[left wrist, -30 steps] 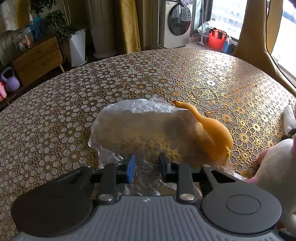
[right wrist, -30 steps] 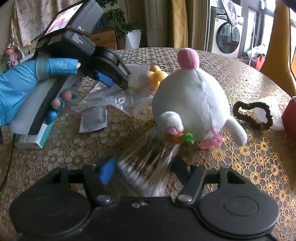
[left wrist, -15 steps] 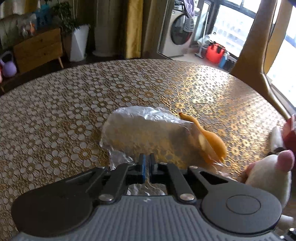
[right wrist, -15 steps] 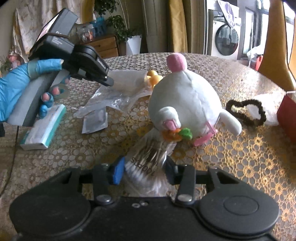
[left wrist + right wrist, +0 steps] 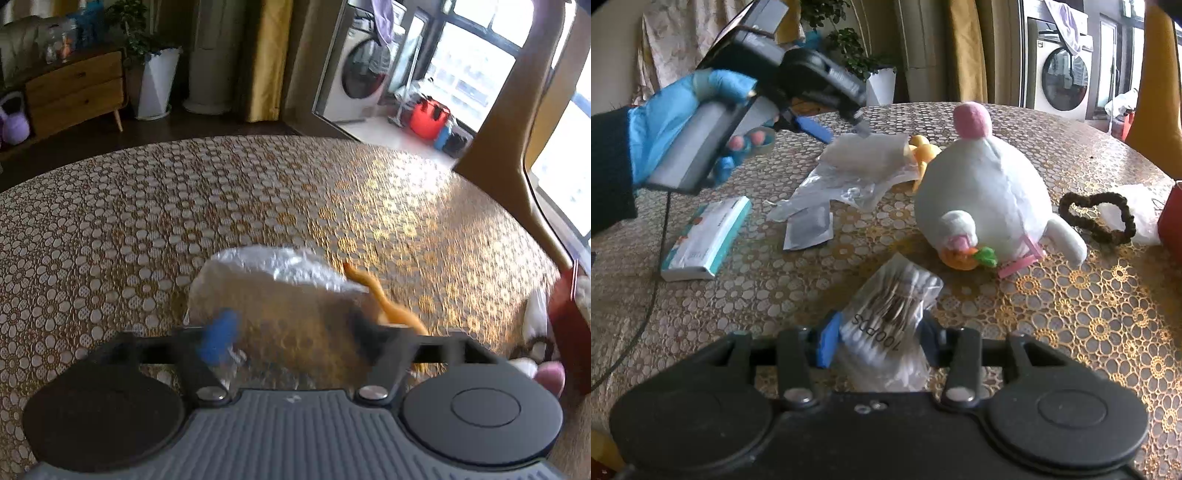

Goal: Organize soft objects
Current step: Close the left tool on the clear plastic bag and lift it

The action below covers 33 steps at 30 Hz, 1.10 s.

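Washer [image 5: 360,72] top center by bright window [image 5: 469,77]; wood dresser [image 5: 75,94] upper left, white planter [image 5: 155,86] beside; gold curtain [image 5: 269,59].

Glossy lace-patterned tablecloth [image 5: 1089,314], crinkly clear plastic bag [image 5: 273,280], fuzzy white plush toy [image 5: 982,199], matt cardboard box [image 5: 705,240]

Background, non-task items. Left wrist view: washing machine [image 5: 360,79] upper centre; white planter [image 5: 155,86] with plant upper left, beside a wooden cabinet [image 5: 75,90]; purple kettlebell [image 5: 14,123] at left edge; red bag [image 5: 428,116] upper right by the window. Right wrist view: gold curtain [image 5: 964,51] top centre.
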Tool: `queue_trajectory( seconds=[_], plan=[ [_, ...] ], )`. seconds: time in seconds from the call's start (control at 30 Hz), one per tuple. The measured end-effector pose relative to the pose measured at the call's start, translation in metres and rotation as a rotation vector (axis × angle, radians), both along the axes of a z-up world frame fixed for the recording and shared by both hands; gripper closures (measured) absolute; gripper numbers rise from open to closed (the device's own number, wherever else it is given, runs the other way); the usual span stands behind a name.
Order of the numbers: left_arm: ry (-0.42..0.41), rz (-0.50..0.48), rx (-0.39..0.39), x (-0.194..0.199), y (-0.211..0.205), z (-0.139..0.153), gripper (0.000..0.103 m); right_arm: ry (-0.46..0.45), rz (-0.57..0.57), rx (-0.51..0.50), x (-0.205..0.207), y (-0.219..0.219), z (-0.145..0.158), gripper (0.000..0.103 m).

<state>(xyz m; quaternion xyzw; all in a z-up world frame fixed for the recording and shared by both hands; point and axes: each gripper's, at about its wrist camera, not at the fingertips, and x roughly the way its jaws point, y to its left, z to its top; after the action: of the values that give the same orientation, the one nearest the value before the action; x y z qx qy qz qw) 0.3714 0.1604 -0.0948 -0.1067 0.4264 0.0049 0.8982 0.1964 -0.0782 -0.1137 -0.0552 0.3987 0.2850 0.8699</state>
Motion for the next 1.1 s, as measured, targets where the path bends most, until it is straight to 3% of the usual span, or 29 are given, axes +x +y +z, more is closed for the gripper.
queue_trajectory(
  seconds=[0.17,0.33,0.7,0.77,0.9,0.93,0.97,1.0,1.1],
  plan=[
    [-0.004,0.077,0.003,0.019,0.003,0.002,0.018,0.011,0.004,0.005,0.003,-0.002,-0.003,0.059],
    [0.012,0.156,-0.080,0.043,0.003,-0.003,0.018,0.021,0.005,0.016,0.005,-0.004,-0.003,0.059],
    [0.078,0.171,-0.004,0.070,-0.024,-0.031,0.020,0.039,0.011,0.037,0.007,-0.006,-0.003,0.059],
    [0.078,0.174,-0.012,0.071,-0.024,-0.033,0.035,0.042,0.011,0.041,0.007,-0.007,-0.003,0.059],
    [0.065,0.173,-0.038,0.071,-0.024,-0.032,0.048,0.044,0.010,0.049,0.007,-0.007,-0.003,0.059],
    [0.065,0.183,-0.055,0.070,-0.022,-0.033,0.054,0.043,0.010,0.049,0.007,-0.007,-0.003,0.059],
    [0.067,0.191,-0.069,0.068,-0.019,-0.034,0.072,0.043,0.011,0.049,0.007,-0.007,-0.003,0.059],
    [0.068,0.193,-0.076,0.067,-0.018,-0.035,0.081,0.044,0.010,0.050,0.007,-0.007,-0.003,0.059],
    [0.066,0.195,-0.088,0.063,-0.013,-0.037,0.092,0.045,0.007,0.052,0.007,-0.008,-0.003,0.059]
  ],
)
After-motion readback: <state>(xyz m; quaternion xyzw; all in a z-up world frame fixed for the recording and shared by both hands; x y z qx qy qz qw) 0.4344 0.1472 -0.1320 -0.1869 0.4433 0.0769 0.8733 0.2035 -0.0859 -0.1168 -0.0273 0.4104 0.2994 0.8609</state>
